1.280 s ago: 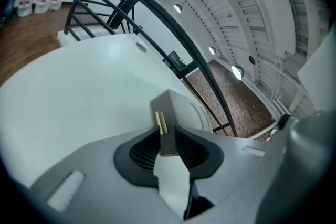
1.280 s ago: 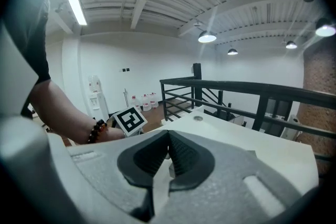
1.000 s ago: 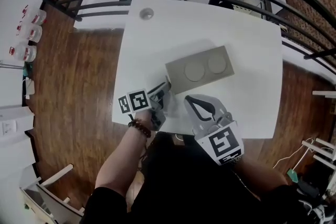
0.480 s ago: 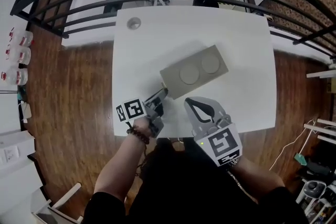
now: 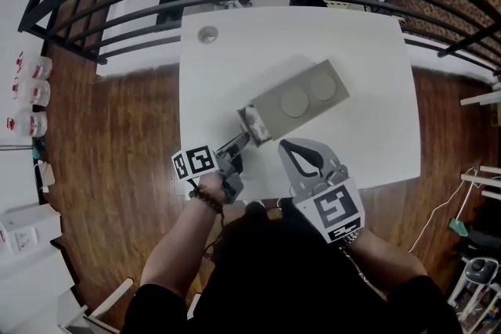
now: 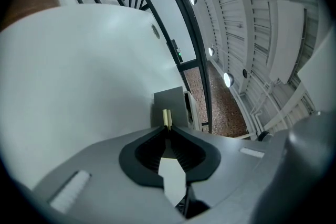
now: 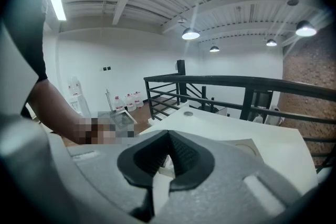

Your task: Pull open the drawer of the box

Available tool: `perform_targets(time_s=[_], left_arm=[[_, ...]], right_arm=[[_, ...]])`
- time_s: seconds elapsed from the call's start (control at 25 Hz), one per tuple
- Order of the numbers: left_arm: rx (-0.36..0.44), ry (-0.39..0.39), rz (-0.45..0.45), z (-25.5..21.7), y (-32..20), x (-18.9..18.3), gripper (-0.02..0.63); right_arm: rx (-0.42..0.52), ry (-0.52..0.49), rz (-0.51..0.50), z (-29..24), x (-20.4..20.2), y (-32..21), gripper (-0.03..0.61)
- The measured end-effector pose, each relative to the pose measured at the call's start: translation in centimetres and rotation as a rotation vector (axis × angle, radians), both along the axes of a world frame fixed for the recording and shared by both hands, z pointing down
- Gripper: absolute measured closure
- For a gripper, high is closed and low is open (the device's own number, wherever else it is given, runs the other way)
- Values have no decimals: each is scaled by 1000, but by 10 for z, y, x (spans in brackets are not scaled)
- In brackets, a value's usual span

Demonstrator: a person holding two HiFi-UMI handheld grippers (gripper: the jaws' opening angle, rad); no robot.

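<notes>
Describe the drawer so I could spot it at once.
On the white table lies a grey box with two round dips in its top. The drawer sticks out a little from the box's end nearest the person, showing pale contents. The left gripper has just closed its jaws on the drawer's thin yellowish tab.

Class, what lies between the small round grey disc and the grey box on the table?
Nothing: in the head view, only bare white tabletop runs from the small round grey disc to the grey rectangular box.
</notes>
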State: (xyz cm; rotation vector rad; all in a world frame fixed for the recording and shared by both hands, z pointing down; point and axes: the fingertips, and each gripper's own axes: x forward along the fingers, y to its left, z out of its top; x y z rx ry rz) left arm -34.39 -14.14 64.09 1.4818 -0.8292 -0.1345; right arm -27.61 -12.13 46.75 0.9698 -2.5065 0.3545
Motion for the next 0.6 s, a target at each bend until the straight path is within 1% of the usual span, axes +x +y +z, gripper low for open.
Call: perform_targets(time_s=[0.2, 0.36, 0.6], left_arm=[[-8, -10, -9, 0, 14, -23, 566], [-15, -14, -31, 1, 27, -51, 566], [-25, -30, -59, 0, 35, -75, 566]], right_arm=[[13, -4, 0, -3, -17, 10, 586], [25, -2, -7, -6, -40, 23, 586], [36, 1, -15, -12, -54, 31, 586]])
